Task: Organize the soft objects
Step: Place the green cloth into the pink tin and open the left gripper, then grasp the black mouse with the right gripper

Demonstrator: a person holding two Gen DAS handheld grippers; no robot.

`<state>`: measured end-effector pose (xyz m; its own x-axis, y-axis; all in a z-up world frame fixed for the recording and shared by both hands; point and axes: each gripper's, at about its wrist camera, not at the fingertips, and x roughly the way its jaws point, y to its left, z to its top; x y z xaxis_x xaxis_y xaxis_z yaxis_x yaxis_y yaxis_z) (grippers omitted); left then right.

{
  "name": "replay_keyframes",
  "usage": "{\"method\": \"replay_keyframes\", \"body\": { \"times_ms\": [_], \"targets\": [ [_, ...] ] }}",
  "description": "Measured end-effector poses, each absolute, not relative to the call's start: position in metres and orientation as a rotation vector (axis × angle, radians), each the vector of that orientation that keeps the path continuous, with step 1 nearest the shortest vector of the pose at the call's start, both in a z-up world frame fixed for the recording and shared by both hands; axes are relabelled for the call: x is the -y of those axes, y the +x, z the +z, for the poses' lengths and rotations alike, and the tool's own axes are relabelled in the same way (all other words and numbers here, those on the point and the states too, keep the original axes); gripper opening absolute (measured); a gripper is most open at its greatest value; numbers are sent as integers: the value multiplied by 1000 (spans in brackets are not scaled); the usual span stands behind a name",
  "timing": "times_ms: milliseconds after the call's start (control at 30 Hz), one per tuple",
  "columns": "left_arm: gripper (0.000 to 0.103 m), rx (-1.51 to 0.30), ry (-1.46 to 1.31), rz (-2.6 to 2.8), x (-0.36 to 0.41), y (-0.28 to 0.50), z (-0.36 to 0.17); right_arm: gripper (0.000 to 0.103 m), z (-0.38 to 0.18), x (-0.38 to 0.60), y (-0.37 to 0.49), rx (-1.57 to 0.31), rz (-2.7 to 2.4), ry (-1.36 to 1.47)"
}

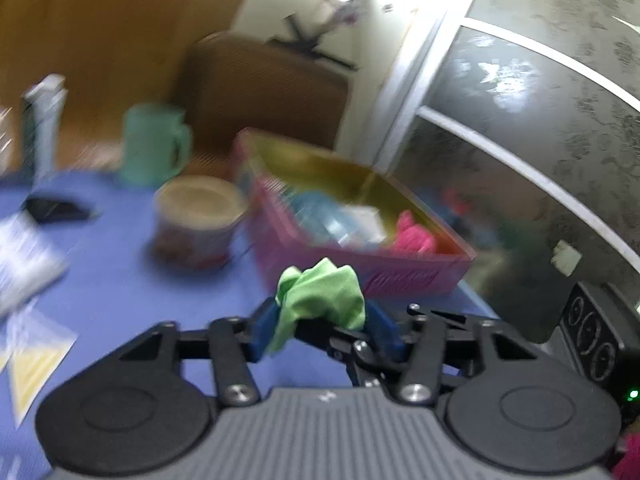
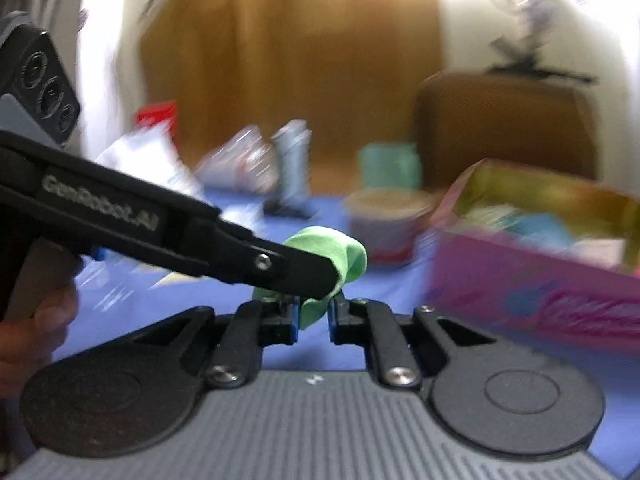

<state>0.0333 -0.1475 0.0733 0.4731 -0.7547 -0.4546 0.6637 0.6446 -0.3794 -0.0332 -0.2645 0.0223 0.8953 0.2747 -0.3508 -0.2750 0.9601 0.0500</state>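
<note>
A crumpled green cloth (image 1: 322, 300) is held between both grippers above the blue table. My left gripper (image 1: 324, 322) is shut on it; in the right wrist view the left gripper (image 2: 320, 276) reaches in from the left onto the same cloth (image 2: 344, 252). My right gripper (image 2: 314, 316) is shut on the cloth's lower end. A pink basket (image 1: 400, 276) stands just beyond, holding a pink soft item (image 1: 414, 236) and pale blue packets. The basket also shows at the right of the right wrist view (image 2: 540, 292).
A printed paper bowl (image 1: 198, 220), a teal mug (image 1: 154, 148) and an upright tube (image 1: 42, 128) stand on the blue table (image 1: 120, 280). Packets lie at the left (image 1: 24, 264). A brown suitcase (image 1: 264, 88) and a patterned glass door (image 1: 540, 140) are behind.
</note>
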Motion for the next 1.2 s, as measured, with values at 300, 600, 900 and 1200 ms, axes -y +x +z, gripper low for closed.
{"method": "replay_keyframes", "body": {
  "times_ms": [300,600,900,1200],
  "targets": [
    [80,-571,-167,-741,160,40,80,72,37,340,50,-395,-13,-40],
    [84,-612,-171,-546,64,35,46,76,38,360,26,-278,-107,90],
    [83,-546,-143,-359,-12,19,27,51,59,269,34,-311,323,28],
    [83,-513,-341,-398,-40,23,23,51,35,149,164,-509,376,-170]
  ]
}}
